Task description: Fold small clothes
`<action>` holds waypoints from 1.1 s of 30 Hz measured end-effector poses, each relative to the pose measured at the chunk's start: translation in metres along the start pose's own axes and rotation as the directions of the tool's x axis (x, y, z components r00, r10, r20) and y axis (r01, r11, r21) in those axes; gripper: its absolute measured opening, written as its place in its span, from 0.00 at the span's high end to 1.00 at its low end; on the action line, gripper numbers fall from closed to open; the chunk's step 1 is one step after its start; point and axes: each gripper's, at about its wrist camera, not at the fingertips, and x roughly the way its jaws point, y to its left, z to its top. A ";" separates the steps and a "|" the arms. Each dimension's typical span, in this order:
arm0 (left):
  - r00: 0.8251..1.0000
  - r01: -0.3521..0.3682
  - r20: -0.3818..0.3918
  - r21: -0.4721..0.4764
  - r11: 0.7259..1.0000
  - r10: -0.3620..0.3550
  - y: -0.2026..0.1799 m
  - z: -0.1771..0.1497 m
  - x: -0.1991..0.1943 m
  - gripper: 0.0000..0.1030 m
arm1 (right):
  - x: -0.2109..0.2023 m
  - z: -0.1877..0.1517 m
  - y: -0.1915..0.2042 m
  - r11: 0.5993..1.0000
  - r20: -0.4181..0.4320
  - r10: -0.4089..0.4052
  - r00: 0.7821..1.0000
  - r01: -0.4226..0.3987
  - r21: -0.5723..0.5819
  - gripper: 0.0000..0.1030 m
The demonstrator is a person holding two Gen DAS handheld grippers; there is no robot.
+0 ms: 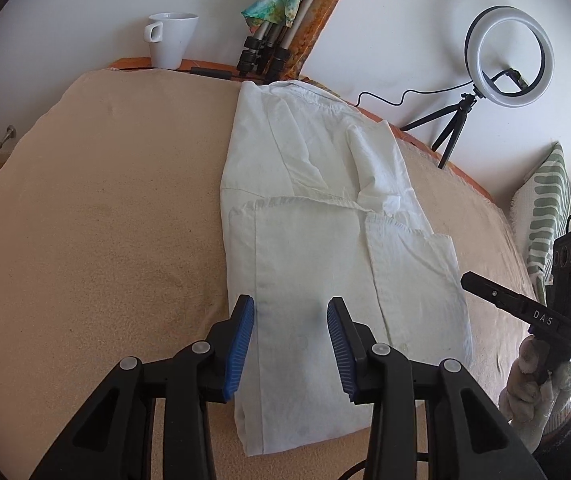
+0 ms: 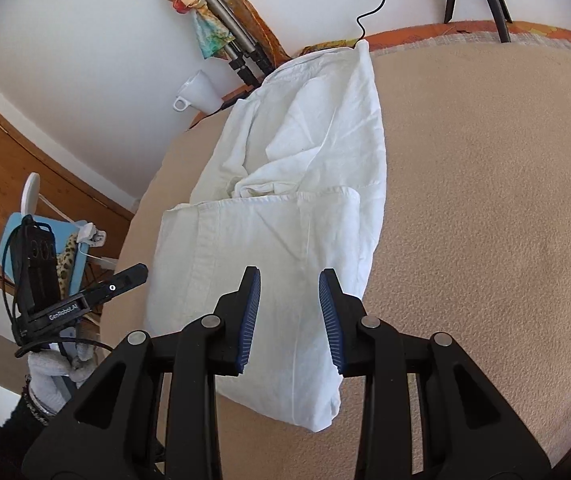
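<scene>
Because the white garment point(image 1: 317, 216) is thin woven cloth, it should handle as light, limp and easily creased; it lies lengthwise on the beige blanket point(image 1: 97, 240), partly folded, the near flap doubled over the bunched middle. The left gripper point(image 1: 290, 344) and the right gripper point(image 2: 289, 320) hover above its near end, jaws parted and gripping nothing. The best hold is judged to be the near hem corners, pinching both layers together so neither slips.
</scene>
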 end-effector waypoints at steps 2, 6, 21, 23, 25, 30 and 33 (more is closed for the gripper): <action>1.000 0.000 -0.001 0.010 1.000 0.000 0.002 0.004 0.004 0.63 | 0.001 0.002 -0.003 0.995 0.025 -0.098 0.995 0.098 -0.015 0.68; 0.999 -0.022 -0.040 0.030 0.999 0.023 0.010 0.014 0.023 0.63 | 0.008 0.006 -0.010 0.993 -0.010 -0.117 0.993 0.116 -0.029 0.68; 0.999 -0.007 0.046 0.053 0.999 0.004 0.020 0.089 0.028 0.60 | 0.001 0.042 -0.022 0.999 -0.009 -0.039 0.999 0.039 0.015 0.67; 0.999 -0.006 0.040 0.049 0.999 0.004 0.024 0.101 0.036 0.58 | -0.001 0.053 -0.024 0.999 0.011 -0.038 0.999 0.038 0.013 0.62; 1.000 -0.013 0.028 0.052 0.999 0.012 0.027 0.112 0.046 0.53 | 0.001 0.064 -0.027 0.999 0.028 -0.043 0.999 0.043 0.004 0.62; 1.000 -0.014 0.005 0.011 1.000 0.014 0.040 0.136 0.071 0.53 | 0.017 0.095 -0.035 0.999 0.039 -0.048 0.998 0.049 -0.016 0.62; 1.000 -0.020 0.001 -0.008 1.000 0.020 0.045 0.148 0.086 0.53 | 0.034 0.116 -0.043 1.000 0.024 -0.028 0.999 0.028 -0.002 0.62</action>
